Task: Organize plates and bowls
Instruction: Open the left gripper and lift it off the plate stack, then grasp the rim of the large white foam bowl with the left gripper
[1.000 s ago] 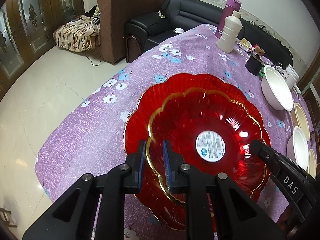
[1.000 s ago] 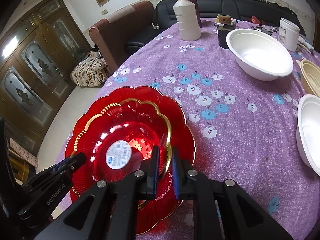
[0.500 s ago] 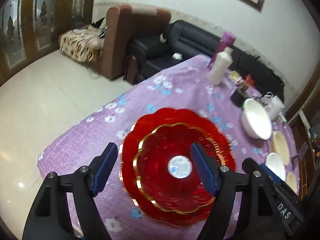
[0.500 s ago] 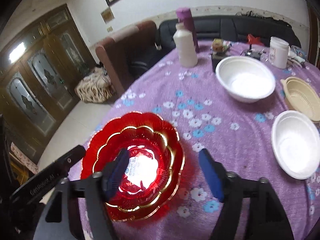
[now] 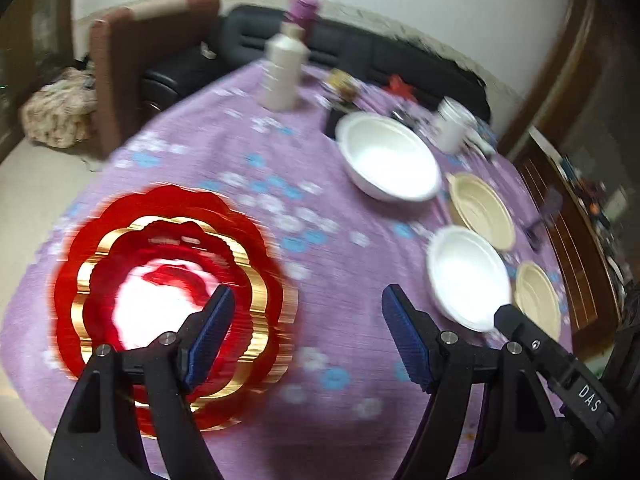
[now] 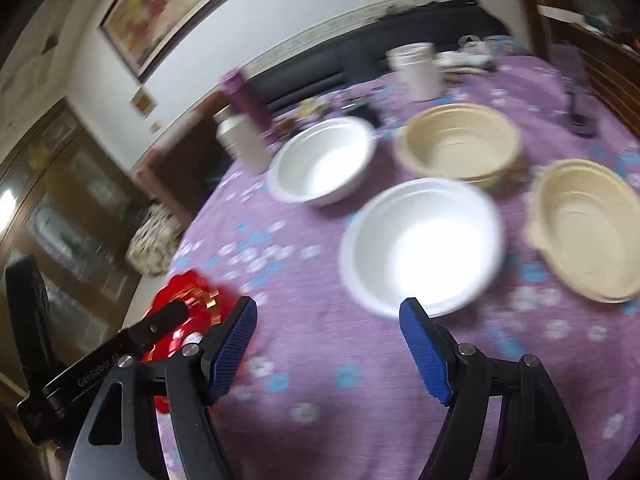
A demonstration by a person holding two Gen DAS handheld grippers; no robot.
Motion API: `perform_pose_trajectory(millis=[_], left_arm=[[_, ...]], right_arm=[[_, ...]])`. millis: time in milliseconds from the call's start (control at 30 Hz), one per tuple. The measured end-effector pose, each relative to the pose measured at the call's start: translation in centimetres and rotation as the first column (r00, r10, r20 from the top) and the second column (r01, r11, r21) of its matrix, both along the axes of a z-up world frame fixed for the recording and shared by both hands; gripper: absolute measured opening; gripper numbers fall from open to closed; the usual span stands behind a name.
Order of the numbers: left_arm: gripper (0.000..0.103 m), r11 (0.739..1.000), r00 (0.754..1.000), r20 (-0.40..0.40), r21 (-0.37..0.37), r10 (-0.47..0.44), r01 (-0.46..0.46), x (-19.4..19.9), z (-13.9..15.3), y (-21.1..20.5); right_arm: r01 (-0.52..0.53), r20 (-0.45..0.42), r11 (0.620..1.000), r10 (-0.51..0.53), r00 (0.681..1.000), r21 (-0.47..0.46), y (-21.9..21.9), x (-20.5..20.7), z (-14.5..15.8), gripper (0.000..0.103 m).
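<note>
1. The two red plates (image 5: pixel 172 300) now sit nested, smaller inside larger, near the left edge of the table (image 5: pixel 340 408). A second ago both claws pinched the smaller plate's rim; they have since let go and pulled back, so the plate stack looks finished.
2. The left claw (image 5: pixel 306 338) stands wide open with nothing between its blue pads. It has swung off the plates and now looks across bare purple cloth toward the bowls.
3. The right claw (image 6: pixel 328 350) is likewise spread wide and empty. It has turned away from the plates, which now show only at its lower left, and faces the near white bowl (image 6: pixel 420 248).
4. The bowls are all apart: the near white bowl towards the front, the far white bowl (image 6: pixel 322 160) behind it, and two beige bowls (image 6: pixel 588 232) along the right side of the table. I judge that like bowls are to be nested next.
5. Open room: the middle of the table between plates and bowls is bare cloth, free for carrying. Toward the far edge stand a white bottle (image 5: pixel 282 72), a purple flask (image 6: pixel 244 96) and a white jar (image 6: pixel 416 70), close behind the far bowl.
6. The plates lie close to the left edge, and the outer beige bowl near the right edge; both views are blurred.
</note>
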State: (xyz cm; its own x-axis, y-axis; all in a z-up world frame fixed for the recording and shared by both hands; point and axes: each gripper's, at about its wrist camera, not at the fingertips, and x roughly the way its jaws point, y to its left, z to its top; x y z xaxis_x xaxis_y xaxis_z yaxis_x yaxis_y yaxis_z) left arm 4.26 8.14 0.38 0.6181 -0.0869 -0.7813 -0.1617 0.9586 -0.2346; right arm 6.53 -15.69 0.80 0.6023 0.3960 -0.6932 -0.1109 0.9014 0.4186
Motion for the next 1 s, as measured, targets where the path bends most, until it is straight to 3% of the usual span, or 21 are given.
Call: perform_pose_trajectory(millis=[300, 733, 867, 933, 1000], left_arm=[[0.076, 0.992, 0.989, -0.094, -0.055, -0.116, 0.111, 5.0, -2.6, -6.5], [0.075, 0.992, 0.982, -0.145, -0.056, -0.124, 0.116, 8.4, -5.1, -9.2], [0.059, 0.991, 0.979, -0.159, -0.053, -0.128, 0.121, 9.1, -5.7, -9.8], [0.041, 0.991, 0.975, -0.179, -0.058, -0.132, 0.123, 9.4, -6.2, -10.0], [0.03, 0.989, 0.97, -0.198, -0.069, -0.14, 0.128, 9.8, -6.6, -10.2]], right_arm=[[0.141, -0.043, 0.99, -0.141, 0.989, 0.001, -6.0, 1.4, -1.3, 0.075], [0.2, -0.163, 0.979, -0.191, 0.968, 0.037, -7.8, 4.7, -4.8, 0.045], [0.224, -0.186, 0.973, -0.211, 0.96, 0.049, -8.0, 5.3, -5.5, 0.041], [0.231, -0.194, 0.972, -0.217, 0.957, 0.052, -8.1, 5.6, -5.7, 0.036], [0.239, -0.208, 0.97, -0.224, 0.952, 0.052, -8.1, 5.9, -6.0, 0.025]])
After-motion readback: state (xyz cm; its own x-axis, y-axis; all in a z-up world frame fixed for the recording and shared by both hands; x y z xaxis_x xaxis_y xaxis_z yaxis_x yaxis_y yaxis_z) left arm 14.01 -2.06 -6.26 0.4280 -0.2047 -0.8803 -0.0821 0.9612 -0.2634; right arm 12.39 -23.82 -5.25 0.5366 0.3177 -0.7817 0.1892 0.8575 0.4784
